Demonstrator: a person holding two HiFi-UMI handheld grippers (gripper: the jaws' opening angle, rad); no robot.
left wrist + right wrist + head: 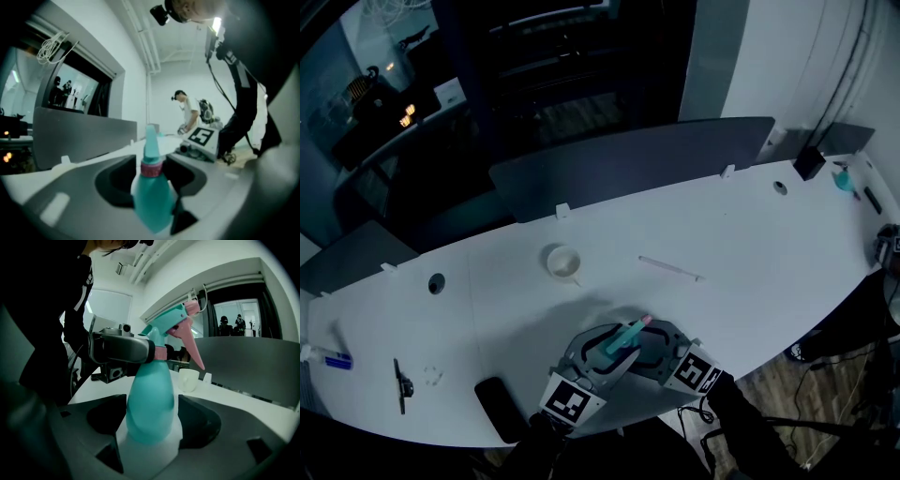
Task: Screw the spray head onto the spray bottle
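Note:
A teal spray bottle (622,339) with a pink collar and pink trigger hangs low over the white table's (750,234) front edge, between both grippers. My right gripper (652,349) is shut on the bottle's body (151,399), which sits between its white pads (176,439). My left gripper (614,361) reaches in from the left in the right gripper view, its grey jaws (123,348) standing open around the pink collar (161,352). In the left gripper view the bottle (152,199) and its collar (151,168) stand in the middle of the left gripper (157,204).
A white cup (562,262) and a thin white tube (670,268) lie farther back on the table. A black flat object (497,409), a black tool (399,384) and a blue item (336,360) lie at the left. A grey partition (628,159) lines the far edge.

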